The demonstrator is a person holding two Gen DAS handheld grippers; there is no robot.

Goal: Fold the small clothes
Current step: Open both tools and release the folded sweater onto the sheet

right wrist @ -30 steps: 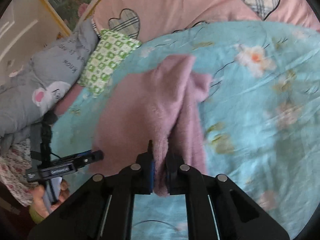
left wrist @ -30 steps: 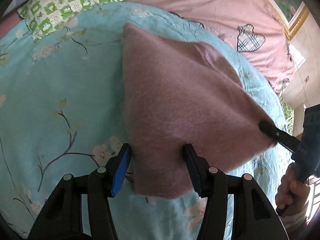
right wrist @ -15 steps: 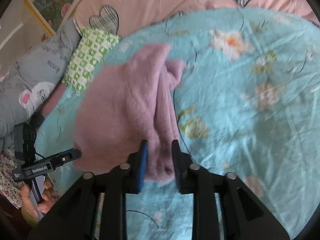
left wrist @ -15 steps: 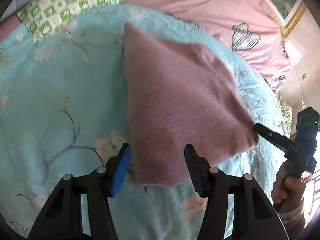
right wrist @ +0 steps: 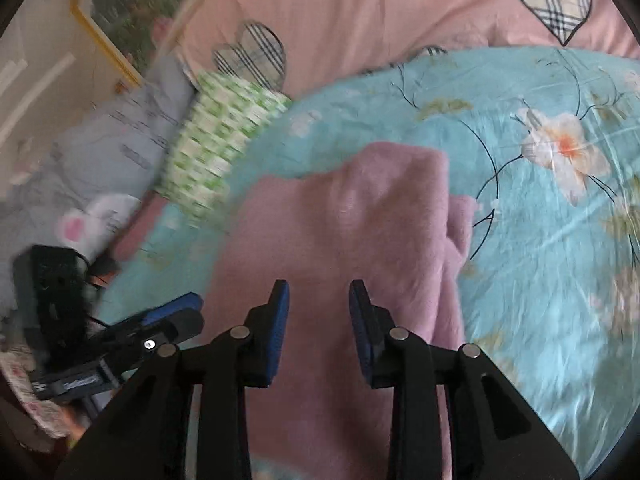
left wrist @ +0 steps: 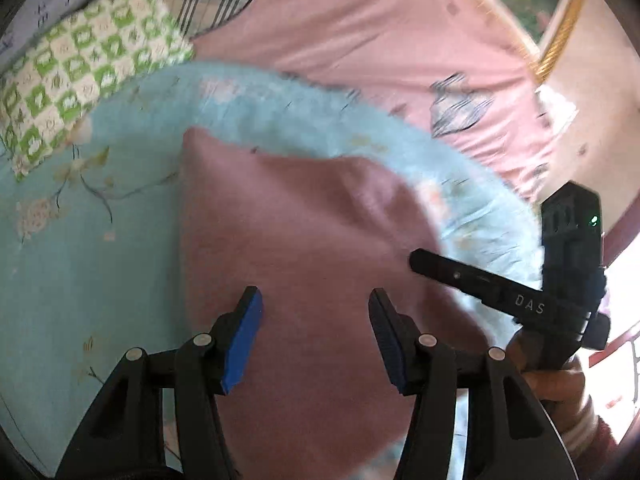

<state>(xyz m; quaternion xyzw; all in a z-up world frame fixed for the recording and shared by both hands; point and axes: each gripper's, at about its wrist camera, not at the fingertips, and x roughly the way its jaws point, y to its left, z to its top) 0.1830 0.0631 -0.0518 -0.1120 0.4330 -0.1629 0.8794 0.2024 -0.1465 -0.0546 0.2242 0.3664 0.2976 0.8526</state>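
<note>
A mauve fleece garment [left wrist: 300, 220] lies folded on the teal flowered blanket [left wrist: 80, 260]. My left gripper [left wrist: 315, 294] hovers open over its near part, blue pads well apart, nothing between them. In the right wrist view the same garment [right wrist: 340, 220] spreads under my right gripper [right wrist: 318, 285], which is open with a clear gap and no cloth pinched. A thicker folded edge runs along the garment's right side there. The right gripper's black finger [left wrist: 416, 258] reaches over the garment's right edge, with a hand [left wrist: 556, 384] on its handle. The left gripper [right wrist: 176, 312] shows at the lower left.
A green checked pillow [left wrist: 80, 72] lies at the blanket's far left edge, and shows as the pillow [right wrist: 216, 140] beside a grey printed cloth [right wrist: 100, 160]. A pink sheet with plaid hearts [left wrist: 360, 40] lies beyond. A gold-framed picture [right wrist: 120, 12] hangs on the wall.
My right gripper has let go of the garment's folded edge and opened. Both grippers have shifted further over the garment, which now lies flat beneath them. The left jaws have kept their width.
</note>
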